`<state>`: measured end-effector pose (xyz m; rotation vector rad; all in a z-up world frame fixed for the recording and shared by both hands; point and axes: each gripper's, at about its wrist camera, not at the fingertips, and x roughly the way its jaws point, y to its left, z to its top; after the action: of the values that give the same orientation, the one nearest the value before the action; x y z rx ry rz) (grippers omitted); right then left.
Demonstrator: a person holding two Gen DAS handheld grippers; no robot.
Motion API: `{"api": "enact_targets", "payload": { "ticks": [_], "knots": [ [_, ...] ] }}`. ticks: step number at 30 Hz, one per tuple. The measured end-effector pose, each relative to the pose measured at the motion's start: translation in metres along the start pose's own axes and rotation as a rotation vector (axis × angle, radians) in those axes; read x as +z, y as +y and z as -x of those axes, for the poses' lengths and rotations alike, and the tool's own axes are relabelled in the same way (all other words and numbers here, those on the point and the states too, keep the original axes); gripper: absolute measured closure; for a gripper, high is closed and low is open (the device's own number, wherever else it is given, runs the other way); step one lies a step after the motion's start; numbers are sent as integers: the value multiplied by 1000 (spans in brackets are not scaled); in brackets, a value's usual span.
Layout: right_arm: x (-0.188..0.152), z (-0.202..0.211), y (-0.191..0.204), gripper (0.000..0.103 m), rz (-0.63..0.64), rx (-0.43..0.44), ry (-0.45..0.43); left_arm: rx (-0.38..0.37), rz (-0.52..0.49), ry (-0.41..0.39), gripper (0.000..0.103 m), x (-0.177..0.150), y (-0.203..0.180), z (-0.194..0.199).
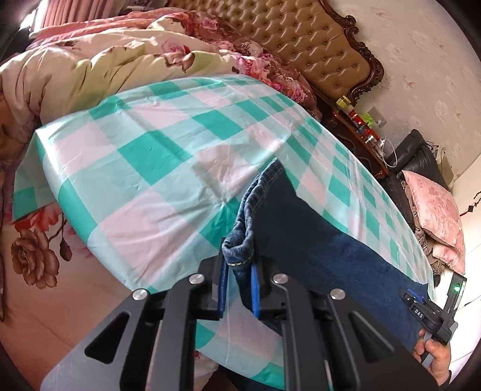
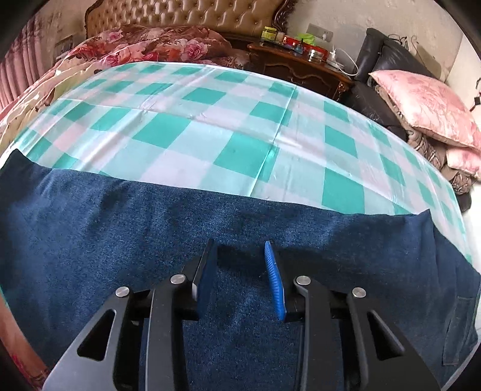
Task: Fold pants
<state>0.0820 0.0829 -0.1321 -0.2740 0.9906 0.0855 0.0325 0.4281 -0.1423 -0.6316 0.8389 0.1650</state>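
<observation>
Denim dark-blue pants (image 2: 150, 228) lie along the near edge of the green-checked cloth (image 2: 210, 126), hem pinched in the left gripper (image 1: 237, 270), right gripper (image 2: 240, 270) spread wide above them.

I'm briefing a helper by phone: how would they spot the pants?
Find the bed with the tufted headboard and its green-and-white checked sheet. The pants lie along its near edge: dark blue denim, the only plain fabric among florals, one hem pinched in the left gripper.
</observation>
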Motion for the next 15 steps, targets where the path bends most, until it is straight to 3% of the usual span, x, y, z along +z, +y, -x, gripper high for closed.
{"api": "enact_targets", "payload": {
  "ticks": [5, 7, 8, 9, 15],
  "knots": [
    [0, -1, -2, 69, -13, 7, 1, 34, -69, -39, 91, 4, -19, 16],
    [1, 0, -4, 57, -24, 12, 4, 74, -130, -57, 91, 5, -34, 24],
    [1, 0, -6, 44, -36, 25, 5, 91, -159, -66, 91, 5, -41, 27],
    [0, 2, -8, 40, -43, 34, 4, 107, -185, -74, 91, 6, -47, 31],
    [-4, 10, -19, 40, -56, 38, -10, 176, -320, -120, 91, 7, -91, 50]
  ]
}}
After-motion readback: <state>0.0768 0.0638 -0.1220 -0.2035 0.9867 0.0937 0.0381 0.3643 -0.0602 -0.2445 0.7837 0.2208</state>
